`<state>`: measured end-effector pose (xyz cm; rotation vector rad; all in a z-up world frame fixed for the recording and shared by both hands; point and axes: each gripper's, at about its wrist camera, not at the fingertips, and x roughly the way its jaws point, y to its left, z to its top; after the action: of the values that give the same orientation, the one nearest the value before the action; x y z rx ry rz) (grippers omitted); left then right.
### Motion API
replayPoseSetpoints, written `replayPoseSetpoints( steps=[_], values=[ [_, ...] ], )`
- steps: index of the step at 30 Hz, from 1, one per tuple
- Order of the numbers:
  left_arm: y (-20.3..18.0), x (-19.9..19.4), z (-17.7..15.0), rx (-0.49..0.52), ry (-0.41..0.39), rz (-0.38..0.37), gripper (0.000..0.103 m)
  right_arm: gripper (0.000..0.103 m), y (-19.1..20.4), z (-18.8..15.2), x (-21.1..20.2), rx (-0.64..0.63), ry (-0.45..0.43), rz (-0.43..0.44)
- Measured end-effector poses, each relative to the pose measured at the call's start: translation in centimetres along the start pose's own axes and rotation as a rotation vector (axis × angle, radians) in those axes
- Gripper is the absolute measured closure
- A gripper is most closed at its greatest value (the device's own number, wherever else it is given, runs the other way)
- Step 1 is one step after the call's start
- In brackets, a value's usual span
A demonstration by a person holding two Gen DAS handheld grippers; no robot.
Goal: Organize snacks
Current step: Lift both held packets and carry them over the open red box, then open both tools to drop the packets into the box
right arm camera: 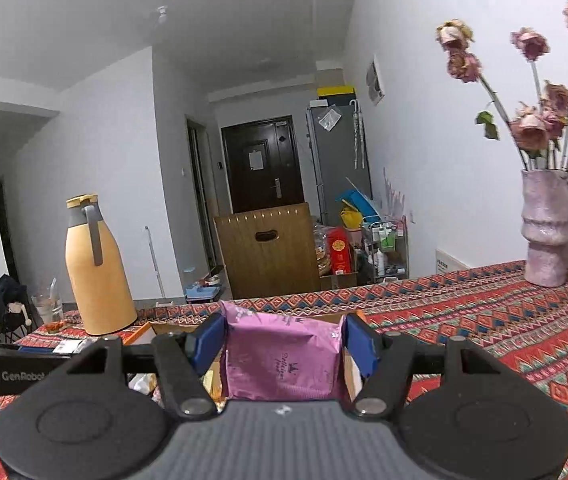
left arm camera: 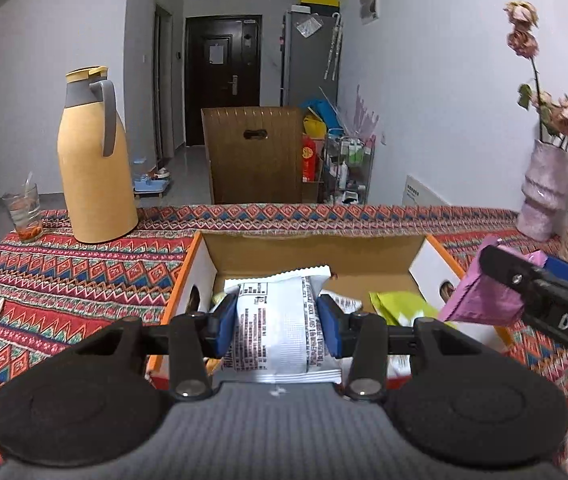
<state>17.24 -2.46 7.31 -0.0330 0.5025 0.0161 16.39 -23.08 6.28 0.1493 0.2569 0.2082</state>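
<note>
1. White packet [left arm camera: 279, 320], at lower centre of the left wrist view, is pinched by the left gripper [left arm camera: 277, 326]; its long axis runs away from the camera, over the open cardboard box [left arm camera: 308, 250] just beyond.
2. Right wrist view: the right gripper [right arm camera: 281, 344] clamps a purple packet [right arm camera: 281, 356] at lower centre, with the box edge just behind.

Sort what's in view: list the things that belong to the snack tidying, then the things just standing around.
Job: white snack packet in left gripper; purple snack packet in right gripper; cardboard box; green packet.

Bystanders: yellow thermos; glass; vase of flowers.
</note>
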Motion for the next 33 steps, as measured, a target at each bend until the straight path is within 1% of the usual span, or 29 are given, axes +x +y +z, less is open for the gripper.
replayPoseSetpoints(
  steps=[6, 10, 13, 17, 21, 23, 24, 25, 26, 28, 29, 33],
  values=[
    [0.6, 2.8, 0.9, -0.038, -0.002, 0.008, 0.059, 0.039, 0.9, 0.1, 3.1, -0.006, 0.010, 0.002],
    [1.8, 4.7, 0.3, -0.078, -0.001, 0.020, 0.059, 0.039, 1.1, -0.8, 4.4, -0.017, -0.003, -0.011],
    [2.2, 5.9, 0.0, -0.077, 0.014, 0.042, 0.059, 0.039, 1.0, -1.7, 5.4, -0.023, 0.025, -0.009],
    [2.2, 7.1, -0.5, -0.067, 0.046, 0.033, 0.059, 0.039, 0.7, -2.0, 5.9, -0.016, 0.044, -0.012],
    [2.3, 7.4, -0.6, -0.069, 0.050, 0.040, 0.059, 0.039, 0.6, -2.2, 5.9, -0.016, 0.047, -0.019],
    [2.2, 7.2, -0.6, -0.069, 0.041, 0.044, 0.053, 0.037, 0.6, -2.2, 5.9, -0.016, 0.048, -0.019],
    [2.2, 7.0, -0.6, -0.068, 0.035, 0.045, 0.040, 0.033, 0.6, -2.2, 5.9, -0.014, 0.049, -0.019],
    [2.3, 7.0, -0.6, -0.070, 0.026, 0.047, 0.023, 0.029, 0.5, -2.2, 5.9, -0.011, 0.051, -0.020],
    [2.3, 6.7, -0.6, -0.073, 0.013, 0.052, 0.016, 0.025, 0.4, -2.2, 5.9, -0.005, 0.055, -0.013],
    [2.4, 6.2, -0.5, -0.083, -0.015, 0.066, 0.002, 0.004, 0.1, -2.4, 5.8, 0.012, 0.060, -0.010],
    [2.5, 6.0, -0.5, -0.089, -0.021, 0.068, 0.000, 0.000, 0.0, -2.4, 5.7, 0.017, 0.058, -0.018],
    [2.6, 5.7, -0.4, -0.101, -0.024, 0.070, 0.000, 0.000, -0.3, -2.4, 5.5, 0.028, 0.057, -0.029]
  ],
)
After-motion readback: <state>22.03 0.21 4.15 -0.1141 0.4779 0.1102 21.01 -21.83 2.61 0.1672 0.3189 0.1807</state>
